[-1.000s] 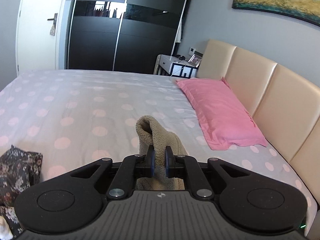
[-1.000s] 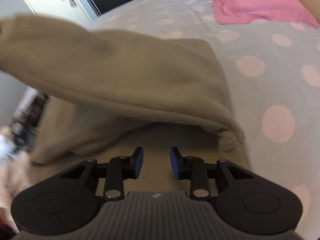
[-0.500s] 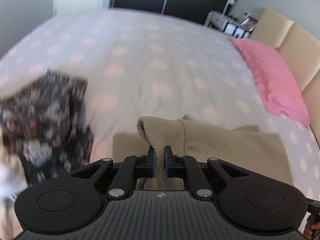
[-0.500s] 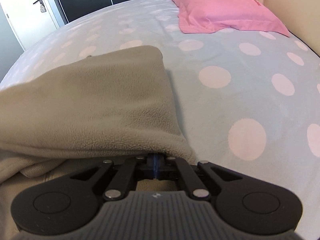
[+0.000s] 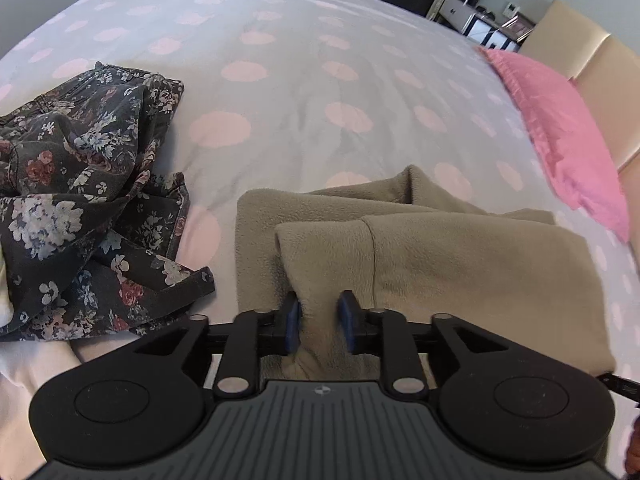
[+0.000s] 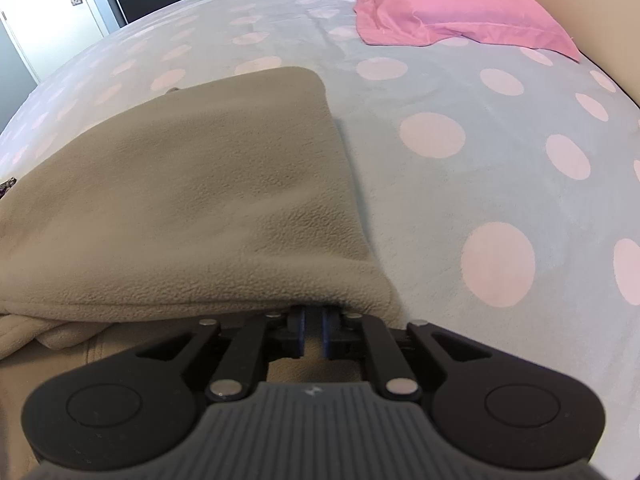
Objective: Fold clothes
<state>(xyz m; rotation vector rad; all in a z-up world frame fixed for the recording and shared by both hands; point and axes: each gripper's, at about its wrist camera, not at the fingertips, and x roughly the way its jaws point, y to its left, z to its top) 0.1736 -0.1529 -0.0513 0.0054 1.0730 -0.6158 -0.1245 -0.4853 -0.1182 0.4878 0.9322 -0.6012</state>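
A beige fleece garment (image 5: 460, 256) lies folded over on the polka-dot bed sheet (image 5: 300, 80). My left gripper (image 5: 320, 300) is open at the garment's near left corner, with a ridge of fleece lying loose between its blue pads (image 5: 294, 316). In the right wrist view the same fleece (image 6: 200, 200) spreads out ahead and to the left. My right gripper (image 6: 314, 312) is shut on its near right edge, and the fabric drapes over the fingertips and hides them.
A crumpled dark floral garment (image 5: 80, 200) lies left of the fleece. A pink pillow (image 5: 560, 128) rests against the beige headboard (image 5: 580, 48) on the right, with a nightstand (image 5: 480, 24) beyond. Bare sheet (image 6: 480, 160) stretches right of the fleece.
The left gripper swung the raised fleece down onto the bed and opened. The right gripper, open a second ago, shut on the fleece edge and holds it.
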